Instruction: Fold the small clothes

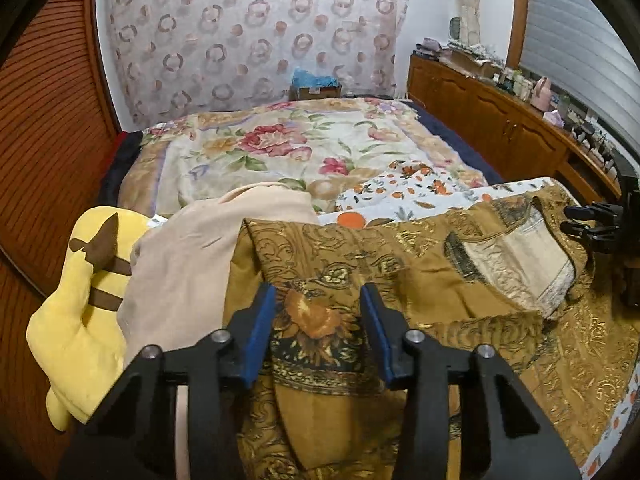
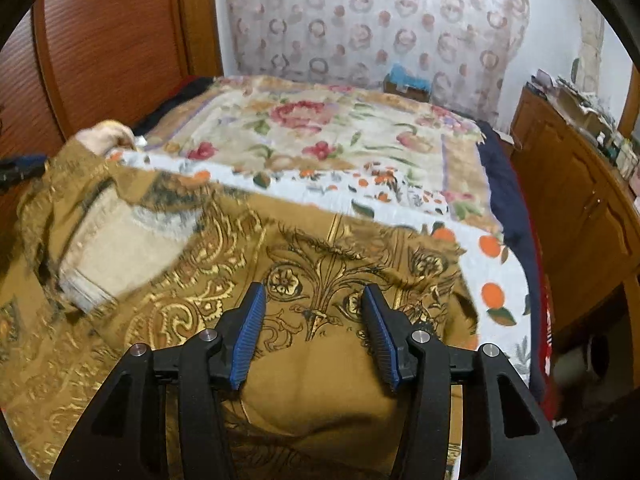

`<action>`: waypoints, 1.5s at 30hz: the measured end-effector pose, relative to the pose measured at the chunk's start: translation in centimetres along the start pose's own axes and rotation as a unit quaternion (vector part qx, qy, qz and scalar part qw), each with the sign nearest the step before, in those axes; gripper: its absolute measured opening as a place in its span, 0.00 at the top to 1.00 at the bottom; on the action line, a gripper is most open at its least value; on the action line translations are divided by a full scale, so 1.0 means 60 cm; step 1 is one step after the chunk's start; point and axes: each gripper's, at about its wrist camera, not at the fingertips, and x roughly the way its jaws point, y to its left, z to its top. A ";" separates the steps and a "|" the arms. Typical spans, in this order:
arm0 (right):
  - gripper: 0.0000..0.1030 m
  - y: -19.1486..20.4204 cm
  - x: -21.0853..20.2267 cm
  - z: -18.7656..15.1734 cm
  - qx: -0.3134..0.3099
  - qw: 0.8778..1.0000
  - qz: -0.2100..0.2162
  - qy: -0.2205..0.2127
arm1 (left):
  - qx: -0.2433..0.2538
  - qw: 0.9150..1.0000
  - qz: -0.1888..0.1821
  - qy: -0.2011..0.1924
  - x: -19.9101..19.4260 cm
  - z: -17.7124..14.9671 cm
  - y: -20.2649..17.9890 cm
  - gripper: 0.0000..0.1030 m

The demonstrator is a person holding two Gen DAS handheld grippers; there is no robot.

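A mustard-brown garment (image 1: 440, 264) with gold and black scrollwork and a cream panel lies spread over the near end of the bed. My left gripper (image 1: 320, 320) hovers at its left edge. Its blue pads (image 1: 262, 324) stand apart, with a flower-printed fold of the cloth between them and not pinched. In the right wrist view the same garment (image 2: 200, 260) fills the foreground. My right gripper (image 2: 314, 320) is open just over a puffed fold near its right side, holding nothing. The right gripper (image 1: 592, 224) also shows at the left view's far right edge.
A beige cloth (image 1: 192, 260) and a yellow plush toy (image 1: 80, 320) lie left of the garment. An orange-print sheet (image 1: 400, 192) and a floral blanket (image 1: 280, 148) cover the bed. A wooden cabinet (image 1: 500, 120) runs along the right and a wooden wardrobe (image 1: 48, 120) stands on the left.
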 end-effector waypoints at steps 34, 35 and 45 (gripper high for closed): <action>0.46 0.001 -0.001 0.000 0.001 1.000 -0.002 -0.001 | 0.029 0.998 0.031 -0.035 -0.028 -0.027 -0.033 0.99; 0.46 0.000 0.000 0.000 0.001 1.000 -0.002 -0.001 | 0.026 0.998 0.028 -0.041 -0.035 -0.029 -0.034 0.99; 0.46 -0.028 -0.032 -0.003 0.031 0.999 -0.008 -0.038 | 0.021 0.998 0.019 -0.060 -0.068 -0.055 -0.039 0.99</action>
